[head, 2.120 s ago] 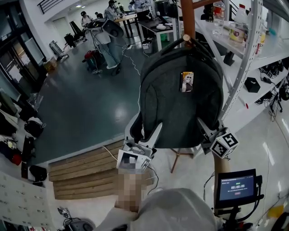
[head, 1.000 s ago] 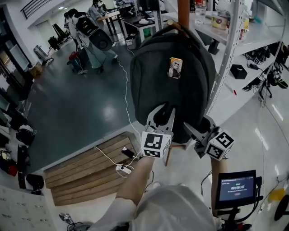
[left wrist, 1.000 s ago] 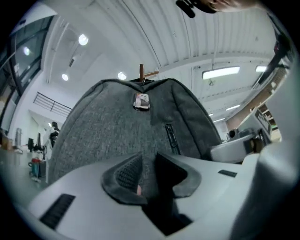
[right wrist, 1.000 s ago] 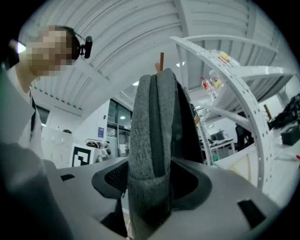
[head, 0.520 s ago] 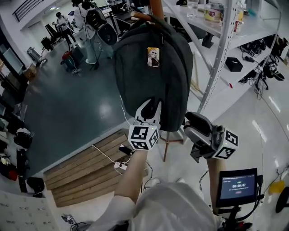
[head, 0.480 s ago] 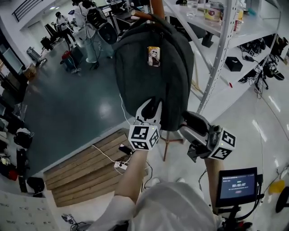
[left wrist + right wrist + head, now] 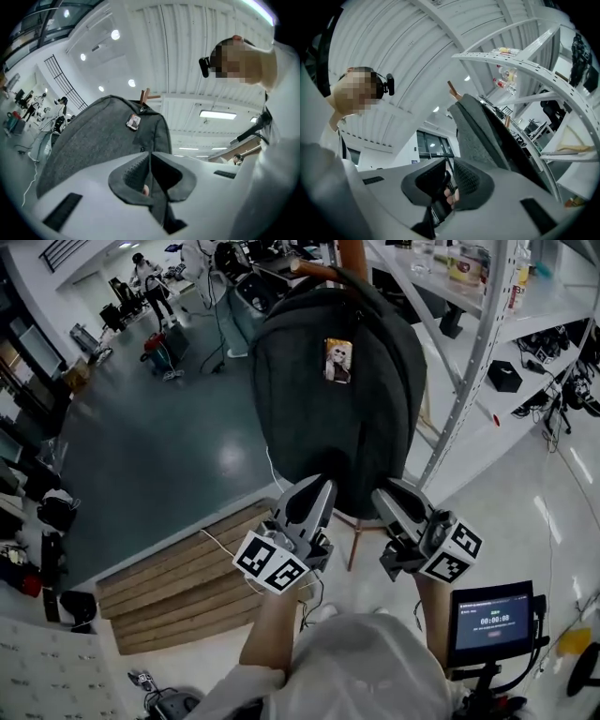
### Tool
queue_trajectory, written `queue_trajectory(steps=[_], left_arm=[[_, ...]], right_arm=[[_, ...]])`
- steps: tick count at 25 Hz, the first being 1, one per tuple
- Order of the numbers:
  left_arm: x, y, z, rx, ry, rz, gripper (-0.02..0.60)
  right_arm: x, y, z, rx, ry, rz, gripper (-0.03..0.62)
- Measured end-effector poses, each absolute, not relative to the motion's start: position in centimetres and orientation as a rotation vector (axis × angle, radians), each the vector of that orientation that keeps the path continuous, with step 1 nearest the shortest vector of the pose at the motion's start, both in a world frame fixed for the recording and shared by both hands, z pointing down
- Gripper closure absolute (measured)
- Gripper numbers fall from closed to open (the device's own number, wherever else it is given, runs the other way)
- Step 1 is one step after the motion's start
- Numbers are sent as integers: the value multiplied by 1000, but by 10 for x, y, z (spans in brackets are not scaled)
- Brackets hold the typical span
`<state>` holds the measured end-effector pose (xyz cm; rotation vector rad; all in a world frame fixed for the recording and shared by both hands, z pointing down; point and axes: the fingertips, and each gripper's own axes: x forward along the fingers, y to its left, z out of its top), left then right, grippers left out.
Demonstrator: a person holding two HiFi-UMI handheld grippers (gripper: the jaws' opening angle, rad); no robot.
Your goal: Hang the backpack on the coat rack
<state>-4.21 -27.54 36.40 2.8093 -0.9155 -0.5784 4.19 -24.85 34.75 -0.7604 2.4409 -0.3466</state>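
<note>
A dark grey backpack (image 7: 337, 418) with a small photo tag (image 7: 337, 360) hangs by its top loop from a wooden peg (image 7: 309, 268) of the coat rack (image 7: 353, 254). Both grippers sit just below its bottom and do not hold it. My left gripper (image 7: 319, 486) is closing, its jaws together with nothing between them (image 7: 149, 157); the backpack (image 7: 103, 136) rises beyond it. My right gripper (image 7: 386, 493) is also closing, jaws met and empty (image 7: 449, 164), with the backpack (image 7: 473, 136) above and beside it.
White metal shelving (image 7: 487, 324) with bottles and gear stands right of the rack. A wooden pallet (image 7: 178, 587) with a power strip lies on the floor at lower left. A small screen (image 7: 492, 620) sits at lower right. People (image 7: 150, 287) work far back.
The right gripper's jaws went from wide open to closed. The left gripper's jaws closed too, and it drew back from the bag's bottom, down and to the left. The backpack stays on the peg.
</note>
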Motion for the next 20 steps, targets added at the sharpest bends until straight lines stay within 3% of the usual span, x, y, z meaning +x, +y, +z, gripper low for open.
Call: queue_trajectory(steps=[9,20], left_arm=[[-43,-237,327,2676,-649,-877,574],[-34,-237,318,2580,-605,-962,574]], right_arm=[[8,-235,331,-665,2406,-375,529],[0,-237,327,-567,2287,-538,530]])
